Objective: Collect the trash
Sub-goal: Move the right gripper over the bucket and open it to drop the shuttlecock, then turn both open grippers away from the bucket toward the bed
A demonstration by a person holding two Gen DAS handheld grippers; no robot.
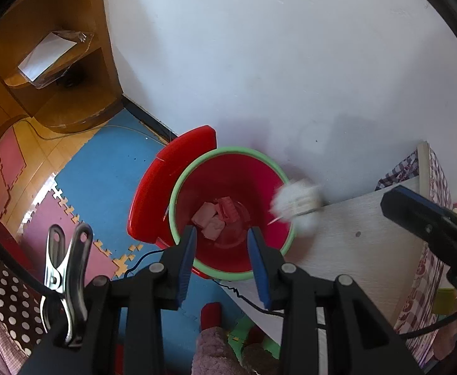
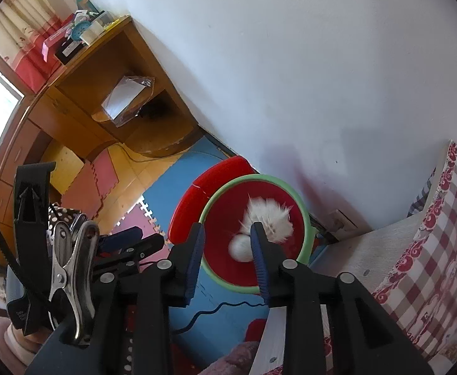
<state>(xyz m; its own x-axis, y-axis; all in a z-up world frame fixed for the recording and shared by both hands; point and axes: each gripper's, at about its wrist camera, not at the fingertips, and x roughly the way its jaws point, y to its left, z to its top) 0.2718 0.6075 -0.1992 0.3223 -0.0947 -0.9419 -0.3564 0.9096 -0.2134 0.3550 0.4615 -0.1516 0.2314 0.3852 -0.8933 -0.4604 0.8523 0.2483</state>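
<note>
A red bin with a green rim (image 1: 178, 187) (image 2: 303, 209) stands on the floor against the wall, its red lid (image 1: 165, 175) (image 2: 190, 200) tipped back. Pinkish crumpled scraps (image 1: 215, 218) lie at its bottom. My left gripper (image 1: 222, 234) hangs open over the bin with nothing between its blue pads. My right gripper (image 2: 227, 229) is open above the bin too. A blurred white tissue wad (image 2: 266, 218) (image 1: 297, 206) is loose in the air at the bin's mouth, clear of the pads. A smaller white ball (image 2: 241, 247) shows below it. One right finger (image 1: 416, 212) reaches in from the right.
A pale tabletop (image 1: 353, 243) with a red checked cloth (image 2: 431, 234) borders the bin on the right. A wooden desk (image 2: 87, 109) stands at the left beyond blue and pink foam mats (image 1: 103, 181). A black cable (image 2: 215, 309) runs across the floor below the bin.
</note>
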